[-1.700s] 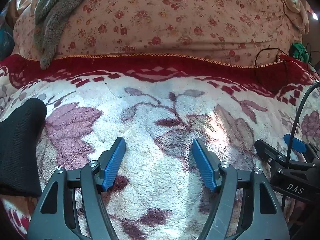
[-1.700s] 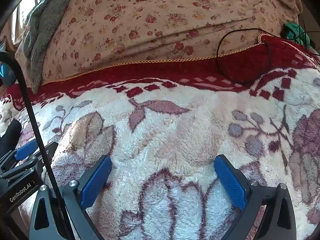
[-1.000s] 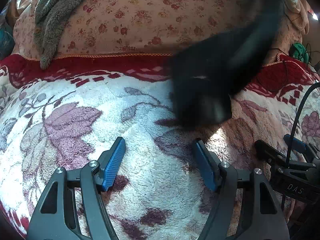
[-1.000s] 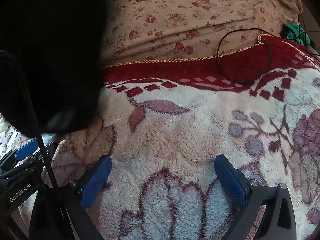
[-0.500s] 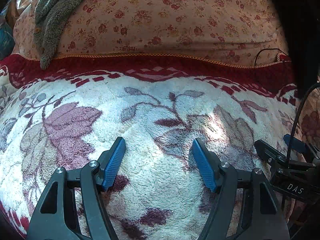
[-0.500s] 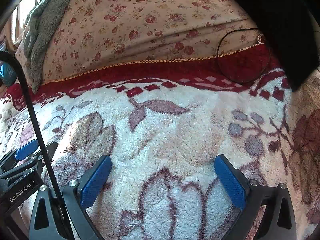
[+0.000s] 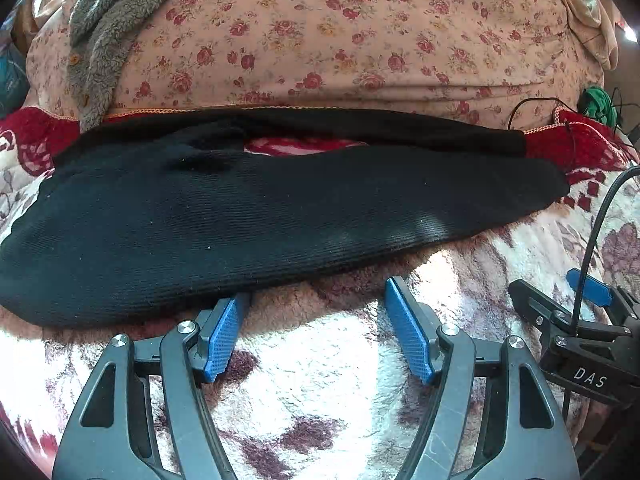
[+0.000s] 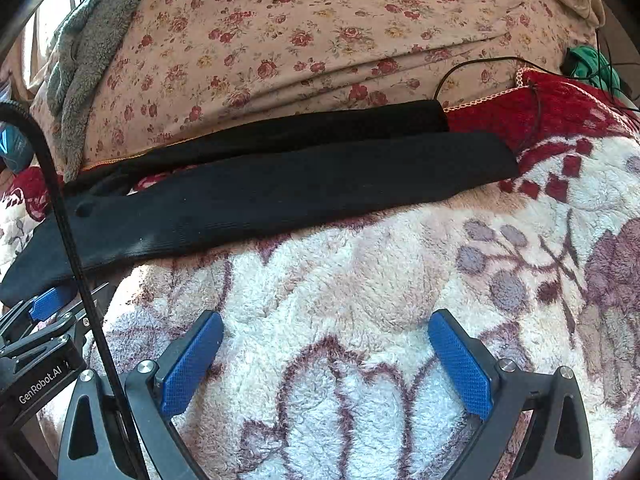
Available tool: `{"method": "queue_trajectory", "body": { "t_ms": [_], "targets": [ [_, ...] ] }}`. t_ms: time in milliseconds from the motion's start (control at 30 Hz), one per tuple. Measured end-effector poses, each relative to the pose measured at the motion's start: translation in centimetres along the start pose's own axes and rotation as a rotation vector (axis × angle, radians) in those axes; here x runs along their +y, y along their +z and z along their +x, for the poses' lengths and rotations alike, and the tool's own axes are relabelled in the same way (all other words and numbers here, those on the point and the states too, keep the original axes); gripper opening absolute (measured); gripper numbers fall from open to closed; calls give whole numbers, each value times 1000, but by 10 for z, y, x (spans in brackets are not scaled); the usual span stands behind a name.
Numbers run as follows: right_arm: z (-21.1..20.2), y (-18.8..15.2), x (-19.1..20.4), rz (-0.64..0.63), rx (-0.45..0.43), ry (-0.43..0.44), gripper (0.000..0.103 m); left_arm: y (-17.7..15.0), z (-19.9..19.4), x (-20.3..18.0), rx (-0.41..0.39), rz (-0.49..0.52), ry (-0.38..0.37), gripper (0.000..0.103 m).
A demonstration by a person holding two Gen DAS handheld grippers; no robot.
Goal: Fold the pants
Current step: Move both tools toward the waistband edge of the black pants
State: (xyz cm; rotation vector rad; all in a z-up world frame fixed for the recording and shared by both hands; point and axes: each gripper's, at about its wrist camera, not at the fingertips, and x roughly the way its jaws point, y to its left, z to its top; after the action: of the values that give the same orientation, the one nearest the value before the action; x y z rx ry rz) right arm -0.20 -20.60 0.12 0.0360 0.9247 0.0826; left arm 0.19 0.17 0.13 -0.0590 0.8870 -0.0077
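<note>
Black pants (image 7: 256,216) are laid out flat across a fleece blanket (image 7: 320,368) (cream pile, mauve flower print, red border), just ahead of both hand-held grippers. Two long legs are seen side by side, the far leg (image 8: 320,130) lying against the blanket's red border, the near one (image 8: 280,192) in front of it; a sliver of red blanket is exposed between them towards the left.

Left hand-held gripper (image 7: 316,320): jaws spread wide, nothing held. The tip of its left blue pad (image 7: 220,336) is set right at the near hem of the pants; whether it touches cannot be told.

Right hand-held gripper (image 8: 326,356): jaws spread wide, nothing held, well short of the pants, over bare blanket. It is also caught at the right edge of the left wrist view (image 7: 576,320).

Beyond the pants, a floral quilt (image 7: 340,40) is banked up, with a grey fleece cloth (image 7: 104,28) draped over its left end. A black cable (image 8: 480,68) is looped at the far right.
</note>
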Motion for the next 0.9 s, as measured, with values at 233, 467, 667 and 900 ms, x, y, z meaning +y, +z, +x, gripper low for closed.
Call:
{"method": "queue_trajectory", "body": {
  "t_ms": [233, 467, 667, 900],
  "targets": [
    [0, 0, 1, 0, 0, 0, 102, 0, 1, -5, 2, 20, 25, 70],
    [0, 1, 3, -3, 1, -5, 102, 0, -2, -2, 18, 46, 16, 70],
    [0, 0, 1, 1, 9, 9, 102, -1, -14, 9, 50, 87, -44, 69],
    [-15, 8, -6, 57, 32, 98, 87, 1, -51, 39, -20, 0, -24, 69]
  ]
}}
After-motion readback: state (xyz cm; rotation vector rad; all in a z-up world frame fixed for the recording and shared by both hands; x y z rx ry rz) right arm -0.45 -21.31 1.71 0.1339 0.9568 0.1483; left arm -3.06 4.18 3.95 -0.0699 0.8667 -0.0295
